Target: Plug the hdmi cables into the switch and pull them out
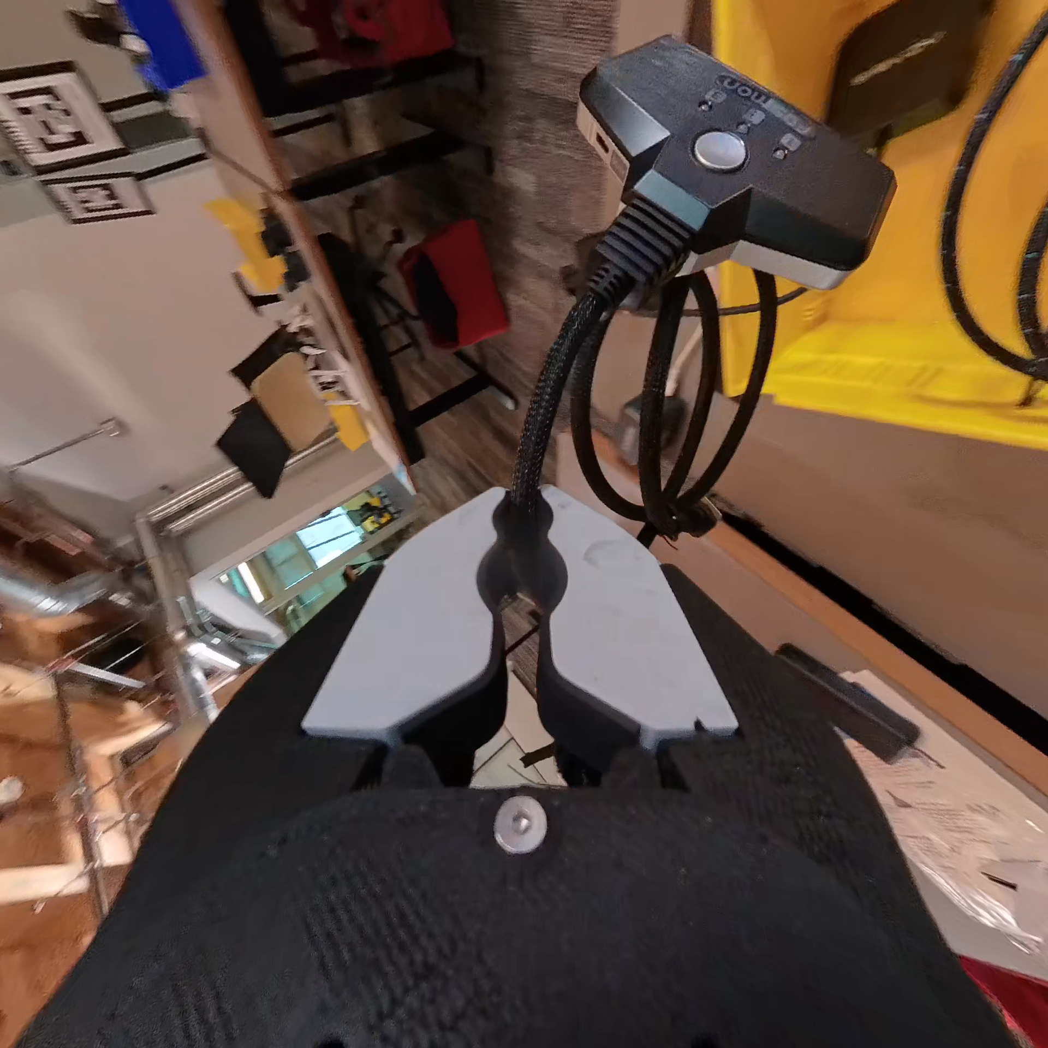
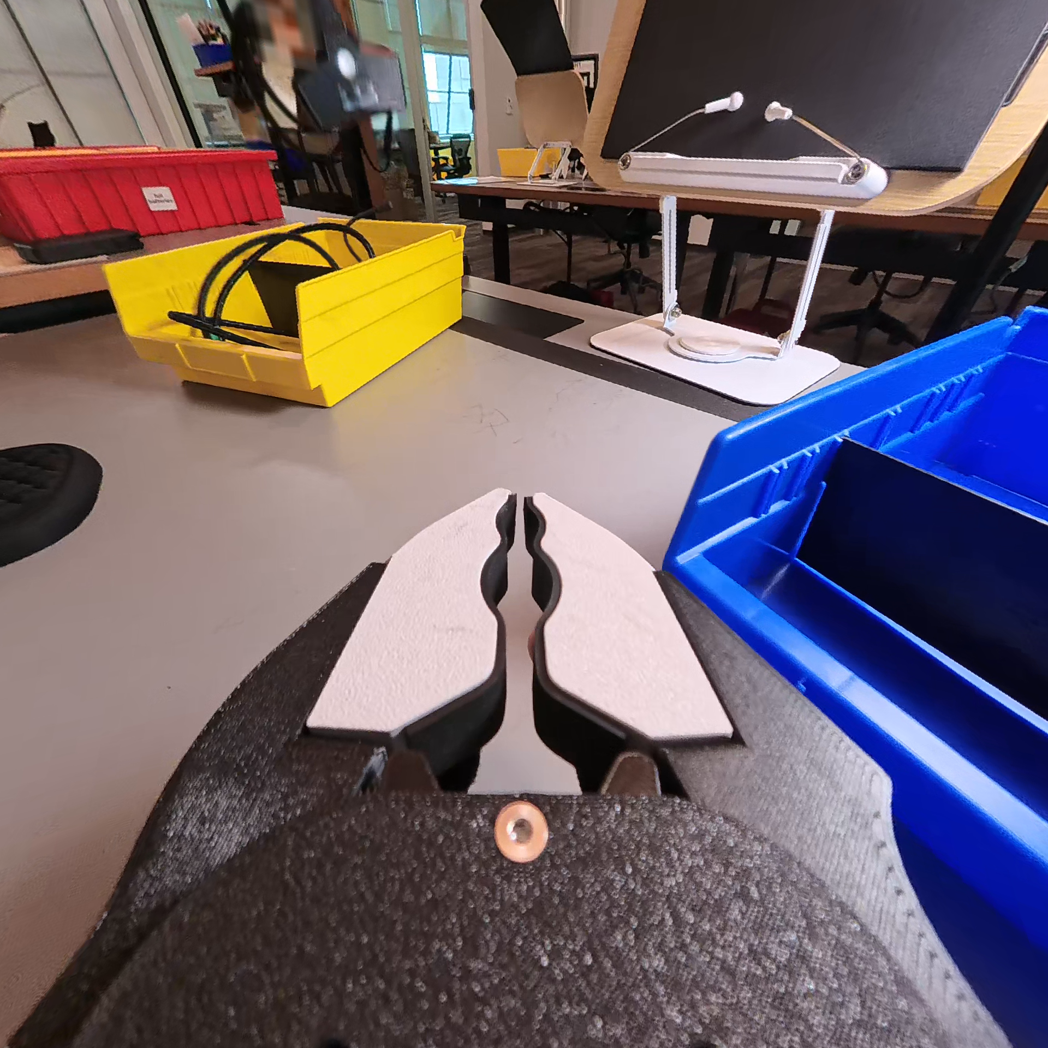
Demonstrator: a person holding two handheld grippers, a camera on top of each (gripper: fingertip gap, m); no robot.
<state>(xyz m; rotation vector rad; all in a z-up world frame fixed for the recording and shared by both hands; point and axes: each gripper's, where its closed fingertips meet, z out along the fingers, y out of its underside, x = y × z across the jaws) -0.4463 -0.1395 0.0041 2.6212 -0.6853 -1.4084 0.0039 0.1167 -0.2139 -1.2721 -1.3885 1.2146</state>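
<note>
In the left wrist view my left gripper (image 1: 524,502) is shut on the black braided cable (image 1: 553,385) of the HDMI switch (image 1: 731,164). The switch is a black box with a round silver button, held up in the air beyond the fingertips. A tied coil of its cable (image 1: 675,431) hangs beside it. A bit of metal shows between the pads. In the right wrist view my right gripper (image 2: 520,499) is shut and empty, low over the grey table (image 2: 283,510). Black HDMI cables (image 2: 272,255) lie in the yellow bin (image 2: 374,317).
A blue bin (image 2: 850,567) stands close on the right of the right gripper. A white stand (image 2: 726,351) is behind it, with a red bin (image 2: 130,187) at the back left and a black pad (image 2: 39,493) at the left edge. The yellow bin (image 1: 850,340) also shows right of the switch.
</note>
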